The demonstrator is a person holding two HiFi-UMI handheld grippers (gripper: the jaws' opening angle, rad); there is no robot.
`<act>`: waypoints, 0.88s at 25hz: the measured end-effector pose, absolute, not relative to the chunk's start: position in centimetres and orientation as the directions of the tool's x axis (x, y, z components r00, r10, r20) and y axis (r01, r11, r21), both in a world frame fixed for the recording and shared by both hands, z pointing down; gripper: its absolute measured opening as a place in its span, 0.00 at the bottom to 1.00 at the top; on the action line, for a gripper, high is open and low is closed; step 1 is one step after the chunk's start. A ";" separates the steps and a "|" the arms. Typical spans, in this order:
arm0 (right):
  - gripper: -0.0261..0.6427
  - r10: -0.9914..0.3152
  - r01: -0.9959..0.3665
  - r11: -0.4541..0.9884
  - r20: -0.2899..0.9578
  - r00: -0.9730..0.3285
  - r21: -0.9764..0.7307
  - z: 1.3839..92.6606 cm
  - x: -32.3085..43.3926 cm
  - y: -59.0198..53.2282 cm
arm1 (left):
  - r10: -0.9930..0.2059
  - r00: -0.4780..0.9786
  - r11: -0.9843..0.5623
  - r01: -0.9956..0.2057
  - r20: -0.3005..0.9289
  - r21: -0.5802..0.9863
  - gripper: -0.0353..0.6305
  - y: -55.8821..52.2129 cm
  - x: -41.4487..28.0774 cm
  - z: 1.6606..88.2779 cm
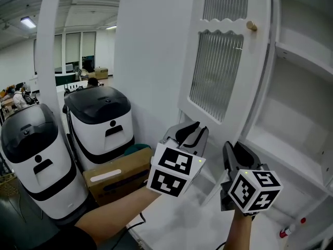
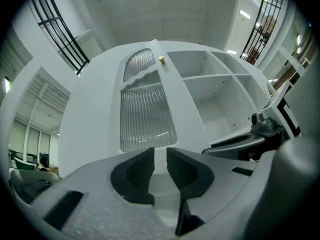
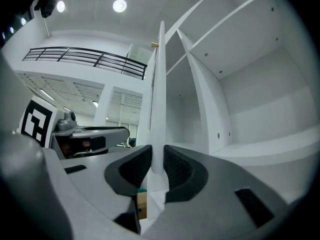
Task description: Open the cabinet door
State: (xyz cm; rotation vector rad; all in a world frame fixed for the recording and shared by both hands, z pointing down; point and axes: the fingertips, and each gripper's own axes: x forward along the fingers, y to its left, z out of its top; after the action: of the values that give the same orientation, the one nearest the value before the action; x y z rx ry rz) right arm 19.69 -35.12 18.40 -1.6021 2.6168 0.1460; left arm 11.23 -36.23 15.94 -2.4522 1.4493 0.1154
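Observation:
The white cabinet door [image 1: 223, 72] with a ribbed glass panel and a small wooden knob [image 1: 252, 26] stands swung open, away from the bare shelves [image 1: 291, 155]. My right gripper [image 1: 234, 152] is low at the door's free edge. In the right gripper view the right gripper [image 3: 157, 166] is shut on that thin door edge [image 3: 159, 99], with the knob [image 3: 155, 45] high above. My left gripper [image 1: 190, 132] hovers in front of the door's lower part. In the left gripper view the left gripper [image 2: 160, 161] has its jaws nearly together on nothing, facing the glass panel [image 2: 147, 114].
Two white machines with black lids [image 1: 36, 155] [image 1: 104, 124] stand on the floor to the left, with a cardboard box [image 1: 117, 176] beside them. A red-capped marker [image 1: 291, 228] lies on the cabinet's low ledge at the right.

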 end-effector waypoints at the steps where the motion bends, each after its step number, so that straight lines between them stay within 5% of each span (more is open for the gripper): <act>1: 0.16 -0.888 -0.895 0.445 -0.108 -0.447 0.044 18.4 19.6 -34.9 | -0.844 0.493 -0.456 -0.867 -0.212 -0.201 0.18 -36.0 11.0 16.1; 22: 0.14 -0.917 -0.922 0.385 -0.096 -0.386 0.034 18.6 14.5 -30.8 | -0.821 0.532 -0.509 -0.847 -0.208 -0.155 0.17 -31.7 6.9 16.8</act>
State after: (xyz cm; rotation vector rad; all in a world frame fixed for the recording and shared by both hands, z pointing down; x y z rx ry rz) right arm 14.51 -30.83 18.61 -1.7042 2.5625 0.1253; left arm 6.88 -31.69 16.79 -2.5343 1.4058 0.1570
